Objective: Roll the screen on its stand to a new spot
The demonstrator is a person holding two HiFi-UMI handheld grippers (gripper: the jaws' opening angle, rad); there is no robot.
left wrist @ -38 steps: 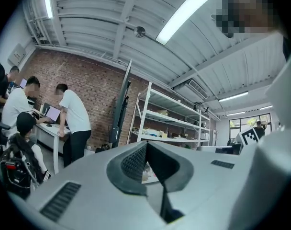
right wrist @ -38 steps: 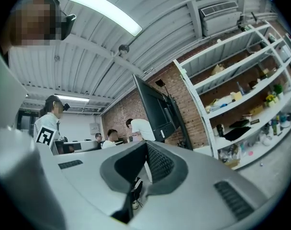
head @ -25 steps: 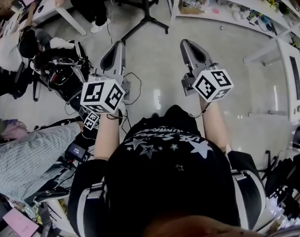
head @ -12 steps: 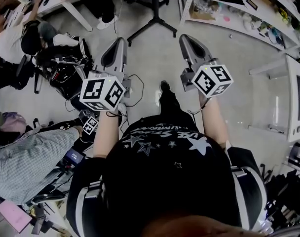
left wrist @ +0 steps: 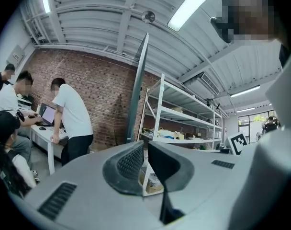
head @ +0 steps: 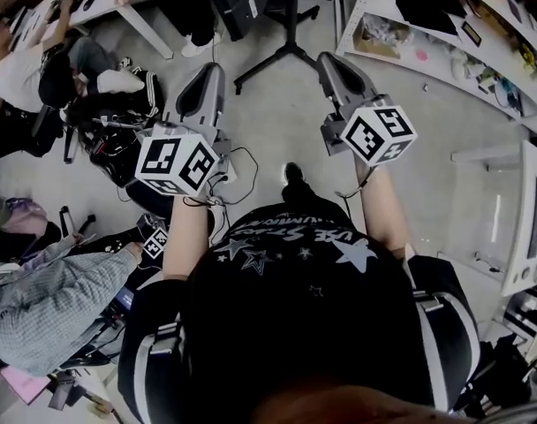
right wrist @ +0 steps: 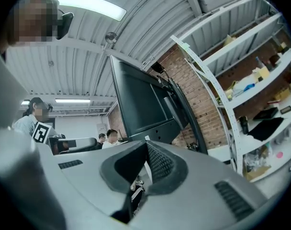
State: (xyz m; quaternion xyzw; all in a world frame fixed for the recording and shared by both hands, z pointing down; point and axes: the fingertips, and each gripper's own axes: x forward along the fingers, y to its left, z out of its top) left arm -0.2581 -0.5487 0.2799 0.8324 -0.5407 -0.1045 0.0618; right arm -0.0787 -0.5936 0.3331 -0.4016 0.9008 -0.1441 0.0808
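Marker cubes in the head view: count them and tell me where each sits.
2. One cube tops the left gripper, the other the right gripper. A smaller square marker below the left arm may belong to a third cube, mostly hidden.

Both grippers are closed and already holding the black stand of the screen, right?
Not quite. Both grippers are closed, but on nothing. In the head view the left gripper and right gripper are short of the black stand, with bare floor between.
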